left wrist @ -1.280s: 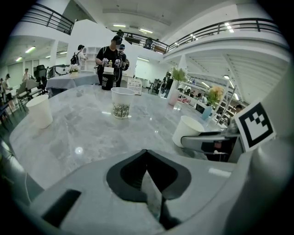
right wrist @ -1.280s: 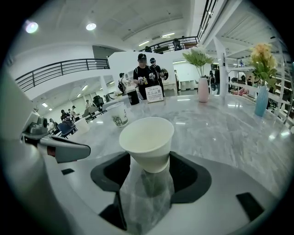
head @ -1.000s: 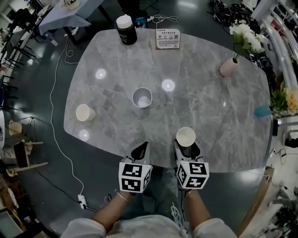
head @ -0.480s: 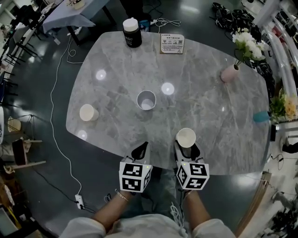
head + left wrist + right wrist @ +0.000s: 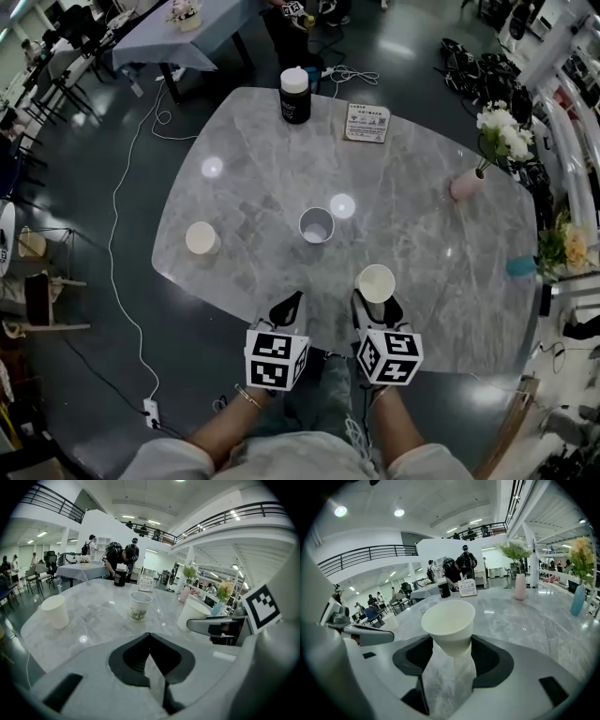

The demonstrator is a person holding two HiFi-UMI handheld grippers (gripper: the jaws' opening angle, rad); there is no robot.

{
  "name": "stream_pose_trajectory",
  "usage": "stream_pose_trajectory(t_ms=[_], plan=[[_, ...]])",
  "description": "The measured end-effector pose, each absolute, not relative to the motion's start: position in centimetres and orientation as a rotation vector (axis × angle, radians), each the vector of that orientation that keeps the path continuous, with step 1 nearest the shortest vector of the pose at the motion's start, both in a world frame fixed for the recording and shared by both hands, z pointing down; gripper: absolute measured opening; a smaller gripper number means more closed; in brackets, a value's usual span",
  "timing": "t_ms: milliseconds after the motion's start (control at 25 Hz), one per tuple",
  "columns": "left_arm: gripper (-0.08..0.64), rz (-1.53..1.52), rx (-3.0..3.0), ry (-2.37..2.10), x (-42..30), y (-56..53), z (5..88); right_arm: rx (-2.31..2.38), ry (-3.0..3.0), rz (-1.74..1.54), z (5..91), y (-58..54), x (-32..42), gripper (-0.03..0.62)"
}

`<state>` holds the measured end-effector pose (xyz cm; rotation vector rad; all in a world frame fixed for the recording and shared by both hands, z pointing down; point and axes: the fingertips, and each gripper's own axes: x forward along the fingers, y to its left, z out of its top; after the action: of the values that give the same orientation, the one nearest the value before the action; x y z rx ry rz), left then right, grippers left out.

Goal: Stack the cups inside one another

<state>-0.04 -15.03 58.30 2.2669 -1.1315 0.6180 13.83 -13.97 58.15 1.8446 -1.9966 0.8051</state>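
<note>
Three paper cups are on or over the grey marble table (image 5: pixel 234 141). A cream cup (image 5: pixel 201 238) stands at the left. A printed cup (image 5: pixel 316 225) stands upright near the middle. My right gripper (image 5: pixel 377 303) is shut on a second cream cup (image 5: pixel 375 282), held upright over the table's near edge; in the right gripper view this cup (image 5: pixel 449 625) sits between the jaws of my right gripper (image 5: pixel 450 644). My left gripper (image 5: pixel 286 309) is shut and holds nothing, its jaws touching in the left gripper view (image 5: pixel 150 638), where the printed cup (image 5: pixel 140 605) stands ahead.
A black jar with a white lid (image 5: pixel 294 95) and a sign card (image 5: pixel 367 123) stand at the far edge. A pink vase of white flowers (image 5: pixel 465 184) and a teal vase (image 5: pixel 523 266) are at the right. A cable and power strip (image 5: pixel 150 410) lie on the floor at the left.
The head view has shifted, so the table now sits further right and looks smaller. Both grippers keep their pose at the near edge, the right one still holding the cream cup.
</note>
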Motion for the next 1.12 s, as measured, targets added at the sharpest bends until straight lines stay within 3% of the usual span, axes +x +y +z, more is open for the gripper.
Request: stream_pose_trajectory(t_ms=[1120], plan=[[-0.003,0.481,2.267,-1.310,-5.8,-22.0,52.7,1.732,-2.203,0.659,50.8,-23.9,6.7,0.232]])
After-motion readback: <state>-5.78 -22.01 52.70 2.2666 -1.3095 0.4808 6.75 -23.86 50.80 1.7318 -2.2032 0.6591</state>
